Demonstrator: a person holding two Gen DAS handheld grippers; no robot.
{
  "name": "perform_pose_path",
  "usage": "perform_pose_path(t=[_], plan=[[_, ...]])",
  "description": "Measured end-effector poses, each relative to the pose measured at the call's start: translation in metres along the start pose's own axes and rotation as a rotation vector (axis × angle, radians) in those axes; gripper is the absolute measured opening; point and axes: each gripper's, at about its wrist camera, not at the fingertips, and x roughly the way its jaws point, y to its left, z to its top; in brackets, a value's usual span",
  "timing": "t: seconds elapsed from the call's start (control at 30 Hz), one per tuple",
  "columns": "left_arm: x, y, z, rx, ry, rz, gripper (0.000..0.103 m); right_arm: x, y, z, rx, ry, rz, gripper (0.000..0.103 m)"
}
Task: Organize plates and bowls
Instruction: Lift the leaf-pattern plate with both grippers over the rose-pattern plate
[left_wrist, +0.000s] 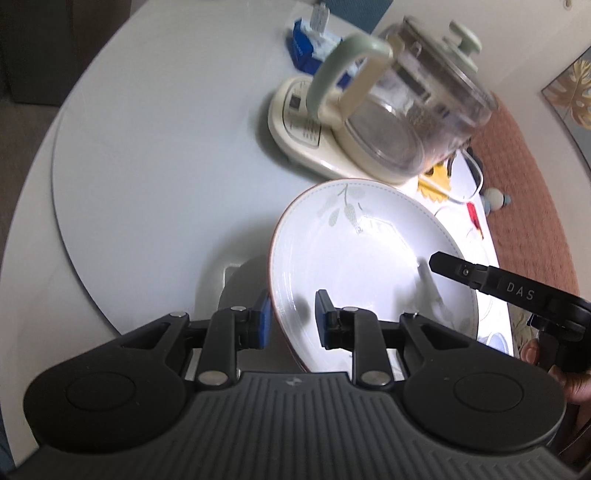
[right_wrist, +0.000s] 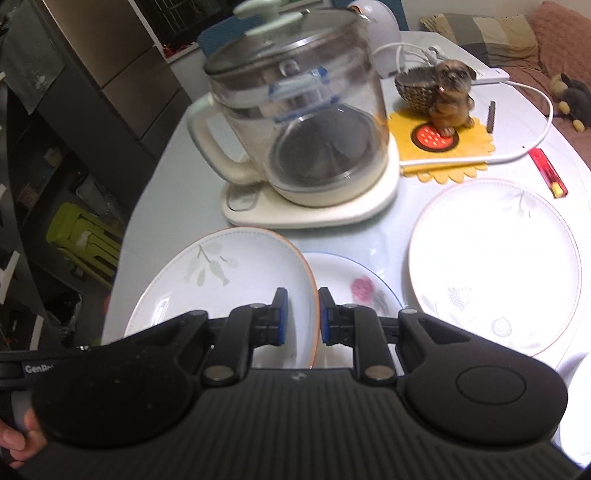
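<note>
Left gripper (left_wrist: 291, 319) straddles the rim of a tilted plate (left_wrist: 369, 266), fingers either side with a visible gap — not clamped. Right gripper (right_wrist: 300, 315) brackets the opposite rim of the same plate (right_wrist: 229, 288) likewise, contact unclear. Recommend closing squarely on the rim and keeping both ends level before transfer. A rose plate (right_wrist: 354, 284) lies just beneath; a larger plate (right_wrist: 495, 266) sits to the right. The kettle (right_wrist: 299, 122) stands close behind — clearance is tight.
</note>
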Motion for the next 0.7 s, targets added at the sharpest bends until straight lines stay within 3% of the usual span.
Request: perform_pose_path(t=[0.23,0.7], plan=[[0.033,0.000,0.003,0.044,0.081,0.014,0.028,0.021,-0.019,-0.023,0.029,0.060,-0.036,0.020],[0.050,-0.021,0.014,0.181,0.087,0.045,0.028,0.037,-0.036,-0.027,0.038,0.091,-0.080,0.020]])
